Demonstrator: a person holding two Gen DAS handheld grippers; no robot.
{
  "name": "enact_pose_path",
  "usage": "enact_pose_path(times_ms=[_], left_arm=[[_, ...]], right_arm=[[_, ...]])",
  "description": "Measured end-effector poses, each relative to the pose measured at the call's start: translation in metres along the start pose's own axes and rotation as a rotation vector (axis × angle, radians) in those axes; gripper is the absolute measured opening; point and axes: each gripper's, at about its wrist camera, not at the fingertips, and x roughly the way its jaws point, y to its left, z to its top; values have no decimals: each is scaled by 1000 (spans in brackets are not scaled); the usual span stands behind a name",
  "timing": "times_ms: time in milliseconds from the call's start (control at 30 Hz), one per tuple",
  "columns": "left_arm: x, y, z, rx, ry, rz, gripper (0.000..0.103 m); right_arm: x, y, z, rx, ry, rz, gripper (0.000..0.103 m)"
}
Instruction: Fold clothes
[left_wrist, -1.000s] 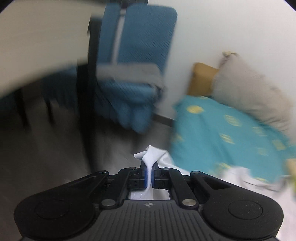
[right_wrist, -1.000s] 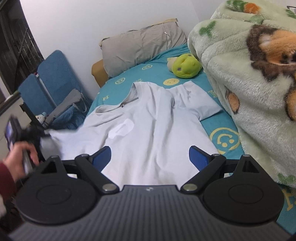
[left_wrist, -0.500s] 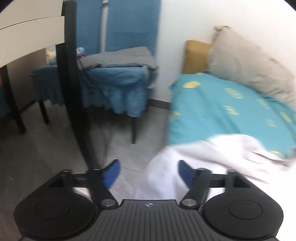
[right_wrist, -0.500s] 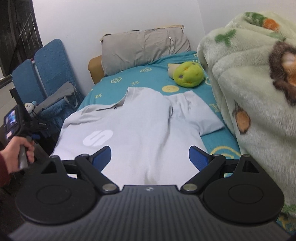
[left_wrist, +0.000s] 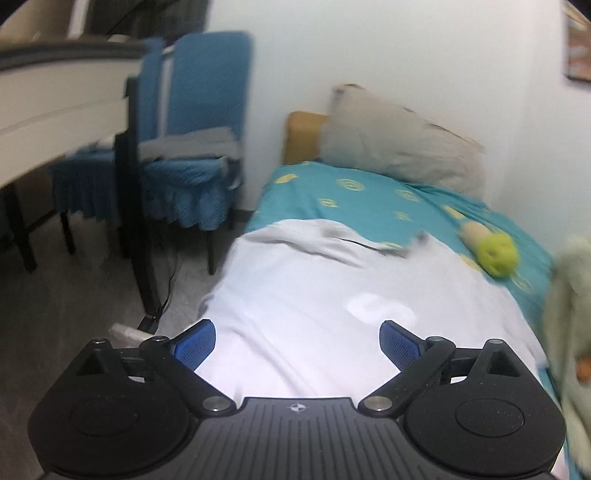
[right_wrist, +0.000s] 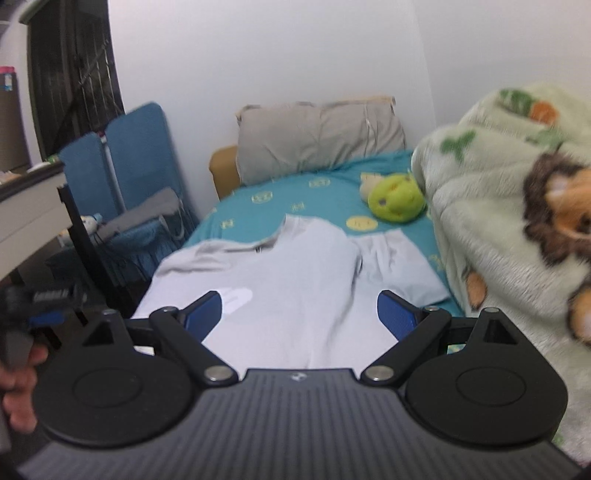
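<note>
A white short-sleeved shirt (left_wrist: 314, 306) (right_wrist: 288, 273) lies spread face up on the bed (left_wrist: 362, 199) (right_wrist: 295, 199), collar toward the pillow, a pale logo on its chest. My left gripper (left_wrist: 297, 341) hovers over the shirt's lower part; its jaws are opening wide and nothing is pinched between them. In the right wrist view my right gripper (right_wrist: 299, 314) also stands open above the shirt's hem, holding nothing. At that view's left edge a hand (right_wrist: 18, 384) carries the left gripper.
A grey pillow (right_wrist: 317, 140) and a green plush toy (right_wrist: 397, 197) lie at the head of the bed. A fluffy patterned blanket (right_wrist: 509, 221) is heaped on the right. Blue chairs (left_wrist: 199, 122) and a white desk (left_wrist: 55, 96) stand left of the bed.
My left gripper let go of the white shirt cloth, opened wide, and swung from the chair side over the bed. The shirt now lies flatter. My right gripper stayed open and rose slightly.
</note>
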Motion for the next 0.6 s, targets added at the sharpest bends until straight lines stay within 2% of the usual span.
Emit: enact_pose_path(times_ms=[100, 200, 300, 467, 600], left_arm=[[-41, -9, -18, 50, -52, 2, 102], [-61, -7, -33, 31, -72, -53, 103], [-70, -7, -51, 37, -99, -89, 103], [-66, -19, -66, 92, -77, -51, 103], [-65, -20, -66, 99, -82, -54, 103]], right_arm=[[-16, -1, 3, 2, -31, 7, 93], [-28, -2, 5, 5, -56, 9, 93], [-31, -4, 5, 16, -62, 11, 93], [-22, -6, -3, -6, -6, -40, 93], [-21, -10, -6, 2, 18, -49, 93]])
